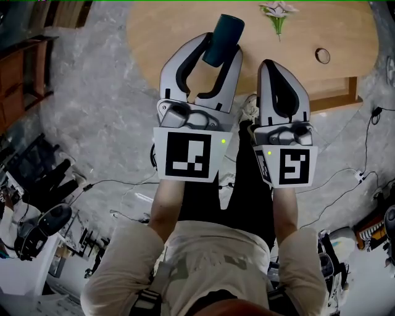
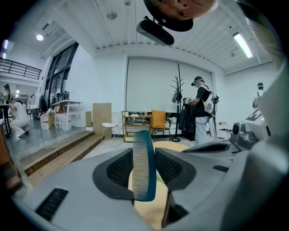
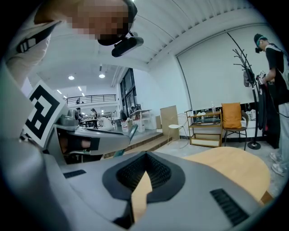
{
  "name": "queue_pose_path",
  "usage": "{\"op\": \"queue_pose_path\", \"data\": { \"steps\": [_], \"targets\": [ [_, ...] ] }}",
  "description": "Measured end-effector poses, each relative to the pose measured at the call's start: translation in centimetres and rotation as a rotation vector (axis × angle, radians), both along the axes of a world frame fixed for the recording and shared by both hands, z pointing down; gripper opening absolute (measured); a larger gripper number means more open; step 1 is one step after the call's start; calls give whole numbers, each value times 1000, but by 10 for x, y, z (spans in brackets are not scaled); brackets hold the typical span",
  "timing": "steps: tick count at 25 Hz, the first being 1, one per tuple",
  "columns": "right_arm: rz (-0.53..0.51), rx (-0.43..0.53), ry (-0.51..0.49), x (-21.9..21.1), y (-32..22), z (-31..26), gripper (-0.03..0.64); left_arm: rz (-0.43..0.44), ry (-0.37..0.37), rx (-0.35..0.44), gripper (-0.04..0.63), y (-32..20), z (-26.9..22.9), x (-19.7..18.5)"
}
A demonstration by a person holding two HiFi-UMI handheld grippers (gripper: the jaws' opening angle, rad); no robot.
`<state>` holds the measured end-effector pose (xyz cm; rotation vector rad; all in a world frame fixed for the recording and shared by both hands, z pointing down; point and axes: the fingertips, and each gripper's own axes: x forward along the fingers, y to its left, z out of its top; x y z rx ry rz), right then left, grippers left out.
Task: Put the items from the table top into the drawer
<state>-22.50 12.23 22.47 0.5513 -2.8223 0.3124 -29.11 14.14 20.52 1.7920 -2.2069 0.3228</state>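
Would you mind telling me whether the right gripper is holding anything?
No, the right gripper has its jaws shut together at the tips with nothing between them.

The counter [image 1: 296, 58] is light wood with a rounded outline, most of its top bare. A small flower [image 1: 277, 12] with a green stem lies near its far edge. A dark ring [image 1: 322, 56] lies flat towards the right side, well apart from the flower. Below the near right edge a wooden drawer [image 1: 336, 99] juts out. The counter stands on a grey marbled floor [image 1: 99, 92].
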Motion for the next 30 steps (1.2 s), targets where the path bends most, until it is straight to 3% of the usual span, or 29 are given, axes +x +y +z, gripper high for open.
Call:
{"op": "queue_pose_path", "data": {
  "steps": [8, 12, 22, 30],
  "targets": [
    [114, 14, -4, 34, -24, -9, 5, 92, -15, 3, 158, -21, -10, 28],
    [208, 25, -1, 71, -47, -12, 5, 139, -18, 8, 158, -42, -12, 52],
    [480, 27, 42, 230, -105, 4, 5, 437, -5, 5, 158, -132, 14, 214],
    [705, -11, 80, 357, -125, 37, 5, 620, 21, -84, 158, -176, 77, 338]
  ]
}}
